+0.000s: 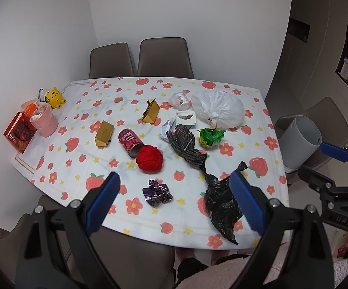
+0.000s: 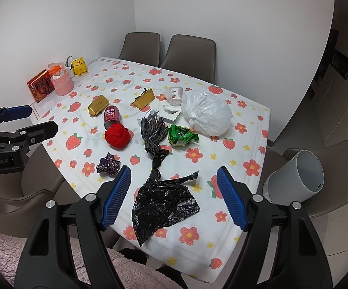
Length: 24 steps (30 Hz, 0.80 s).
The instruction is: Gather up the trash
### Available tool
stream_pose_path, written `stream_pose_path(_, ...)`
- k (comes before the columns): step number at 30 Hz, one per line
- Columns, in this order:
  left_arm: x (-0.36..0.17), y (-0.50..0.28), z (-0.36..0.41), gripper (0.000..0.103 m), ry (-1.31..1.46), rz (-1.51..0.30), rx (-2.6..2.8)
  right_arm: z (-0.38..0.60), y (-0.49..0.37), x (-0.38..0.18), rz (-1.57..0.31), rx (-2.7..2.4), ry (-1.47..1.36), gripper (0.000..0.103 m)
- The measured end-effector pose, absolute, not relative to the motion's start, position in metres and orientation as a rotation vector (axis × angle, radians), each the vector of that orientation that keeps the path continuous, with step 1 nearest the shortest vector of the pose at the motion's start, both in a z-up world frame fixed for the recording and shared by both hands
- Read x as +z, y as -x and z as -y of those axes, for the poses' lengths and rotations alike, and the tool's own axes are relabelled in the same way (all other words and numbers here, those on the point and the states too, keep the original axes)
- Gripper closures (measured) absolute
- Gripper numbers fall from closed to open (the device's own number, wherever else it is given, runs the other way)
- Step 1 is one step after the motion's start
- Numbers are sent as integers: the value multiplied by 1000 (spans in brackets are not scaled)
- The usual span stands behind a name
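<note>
1. The left gripper [image 1: 176, 202] hangs above the near edge of the table [image 1: 116, 89], its blue-padded fingers [image 1: 102, 204] spread wide and holding nothing.
2. The right gripper [image 2: 174, 197] is likewise spread wide and empty, above the same near edge.
3. A crumpled black plastic bag [image 2: 161, 207] lies flat on the flowered cloth between the right fingers, its twisted tail running away from them; in the left wrist view it sits against the inner side of that gripper's right finger.
4. A purple foil wrapper [image 1: 157, 192] lies between the left fingers, a little ahead of the tips.
5. Ahead of the left fingers sit a red ball of yarn [image 1: 149, 160] and, touching it, a tipped red milk can [image 1: 130, 141].
6. Beyond the black bag's tail lies a bundle of dark paper strips [image 2: 153, 132], with a green snack wrapper [image 2: 182, 136] just beside it.
7. Farther ahead: a tied white plastic bag [image 2: 207, 114], a clear cup [image 2: 175, 96], a torn white tray [image 2: 170, 110] and two gold boxes [image 2: 98, 106] [image 2: 143, 100].
8. A grey waste bin [image 2: 296, 175] stands off the table, right of the right fingers, its mouth tilted toward the camera.
</note>
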<state>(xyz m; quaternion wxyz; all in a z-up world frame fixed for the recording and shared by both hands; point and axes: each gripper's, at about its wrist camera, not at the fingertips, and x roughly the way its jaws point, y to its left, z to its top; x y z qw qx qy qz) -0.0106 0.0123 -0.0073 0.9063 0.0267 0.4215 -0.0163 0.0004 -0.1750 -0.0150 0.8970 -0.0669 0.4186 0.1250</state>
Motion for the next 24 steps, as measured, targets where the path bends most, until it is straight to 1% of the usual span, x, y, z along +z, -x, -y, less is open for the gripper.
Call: stream_pose_path(24, -2, 5, 1, 11, -104, -886, -63, 173, -7, -10, -861, 304, 137, 32)
